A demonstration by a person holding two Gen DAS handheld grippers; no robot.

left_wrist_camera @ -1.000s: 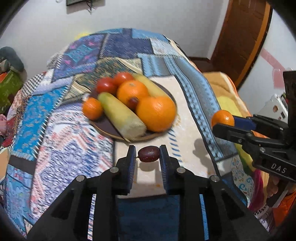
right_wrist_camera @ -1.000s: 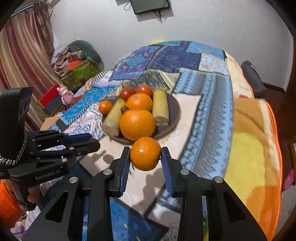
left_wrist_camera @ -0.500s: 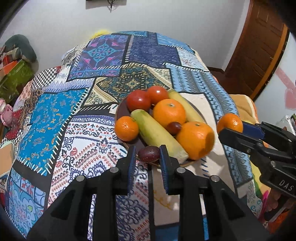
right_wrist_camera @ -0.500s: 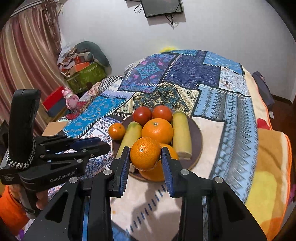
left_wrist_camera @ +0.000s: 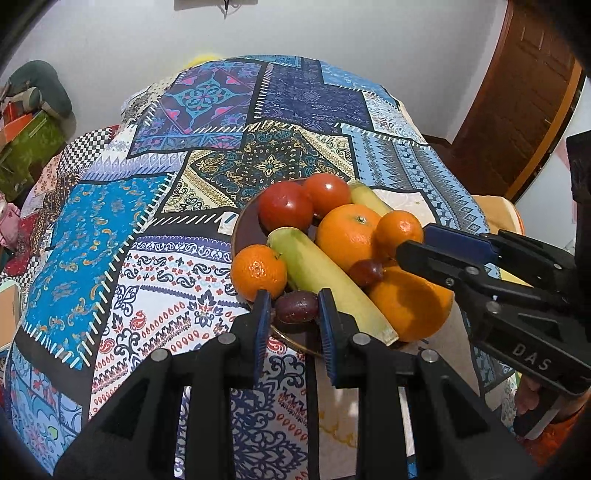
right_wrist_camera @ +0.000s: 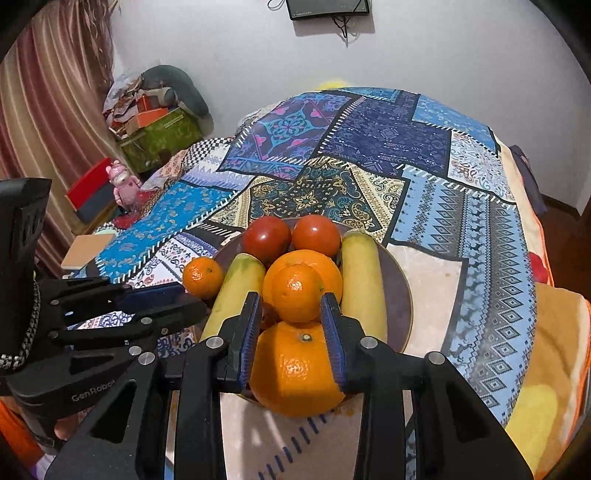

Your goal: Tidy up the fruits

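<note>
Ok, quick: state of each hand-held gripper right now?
Left hand-held gripper: closed on a dark red grape.
Right hand-held gripper: closed on a small mandarin.

Home bedroom, patchwork bedspread (right_wrist_camera: pixel 369 155) over a bed, yellow and orange blanket (right_wrist_camera: pixel 546 369) at its side, striped curtain (right_wrist_camera: pixel 44 110), wooden door (left_wrist_camera: pixel 517 103), boxes and clutter (right_wrist_camera: pixel 155 110) heaped in the corner, pink toy (right_wrist_camera: pixel 122 181), wall screen (right_wrist_camera: pixel 327 9).

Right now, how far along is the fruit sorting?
Mostly done: the plate already holds tomatoes, oranges and two long yellow-green fruits. In hand: the left tool grips a dark plum, the right tool a small orange, both over the plate. Left: setting those two down.
</note>
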